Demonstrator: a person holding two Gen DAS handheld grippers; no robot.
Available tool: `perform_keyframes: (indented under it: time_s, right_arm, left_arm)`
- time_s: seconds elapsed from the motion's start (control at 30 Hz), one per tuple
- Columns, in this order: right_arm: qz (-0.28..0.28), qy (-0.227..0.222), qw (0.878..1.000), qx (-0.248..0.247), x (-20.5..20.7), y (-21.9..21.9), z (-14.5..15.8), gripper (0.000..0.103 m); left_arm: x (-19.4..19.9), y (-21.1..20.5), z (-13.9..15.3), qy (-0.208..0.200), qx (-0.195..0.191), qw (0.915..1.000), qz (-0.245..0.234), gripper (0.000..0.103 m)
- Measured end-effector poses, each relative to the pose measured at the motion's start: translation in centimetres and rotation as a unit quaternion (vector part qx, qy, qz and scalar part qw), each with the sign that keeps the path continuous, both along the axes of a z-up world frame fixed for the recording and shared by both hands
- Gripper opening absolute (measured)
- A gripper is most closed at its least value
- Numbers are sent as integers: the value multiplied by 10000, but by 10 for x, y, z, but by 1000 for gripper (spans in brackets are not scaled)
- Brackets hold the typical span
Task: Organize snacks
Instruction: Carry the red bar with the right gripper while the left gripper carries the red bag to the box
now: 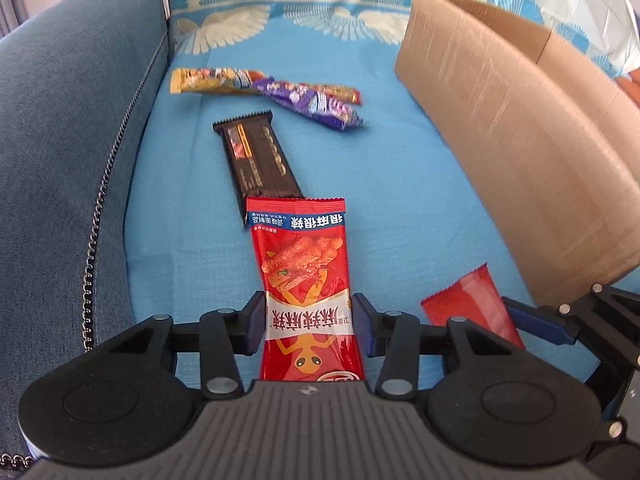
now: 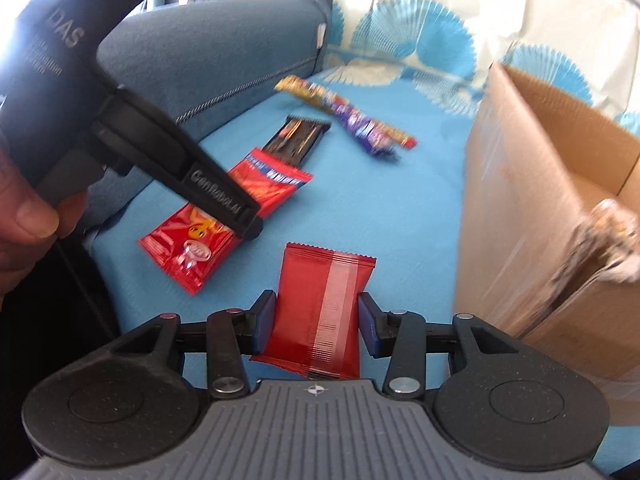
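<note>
In the left wrist view my left gripper (image 1: 309, 322) is shut on a bright red spicy snack packet (image 1: 304, 256), its blue pads pinching the packet's sides low over the blue cloth. From the right wrist view that same packet (image 2: 188, 248) lies slanted under the left gripper (image 2: 248, 228). My right gripper (image 2: 317, 322) is shut on a plain dark red packet (image 2: 324, 280), which narrows where the pads squeeze it. That dark red packet (image 1: 472, 304) also shows at the lower right of the left wrist view, beside one right finger (image 1: 536, 320).
A black bar (image 1: 256, 160), a purple stick pack (image 1: 312, 100) and a yellow stick pack (image 1: 216, 80) lie farther back on the blue cloth (image 1: 400, 200). An open cardboard box (image 1: 520, 140) stands to the right. A blue sofa arm (image 1: 72, 140) borders the left. A thumb (image 2: 24, 216) shows.
</note>
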State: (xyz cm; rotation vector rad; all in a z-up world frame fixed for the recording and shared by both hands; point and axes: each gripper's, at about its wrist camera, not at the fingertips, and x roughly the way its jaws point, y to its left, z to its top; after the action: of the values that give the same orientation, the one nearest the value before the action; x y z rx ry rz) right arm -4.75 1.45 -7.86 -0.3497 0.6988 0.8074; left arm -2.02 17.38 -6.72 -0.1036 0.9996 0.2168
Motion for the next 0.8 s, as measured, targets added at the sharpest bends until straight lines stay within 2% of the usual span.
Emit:
perform_keyframes:
  time_s: [0.17, 0.57, 0.8]
  right_arm:
    - [-111, -136, 9996, 214, 1, -6, 8, 45]
    - [-145, -249, 9990, 329, -1, -10, 11, 45]
    - [-227, -468, 9966, 643, -1, -18, 27, 45]
  left_arm:
    - [-8, 2, 11, -374, -99, 9992, 82, 49]
    - [-26, 2, 30, -1110, -102, 9937, 111, 50]
    - [-37, 4, 40, -1471, -208, 9887, 195, 50]
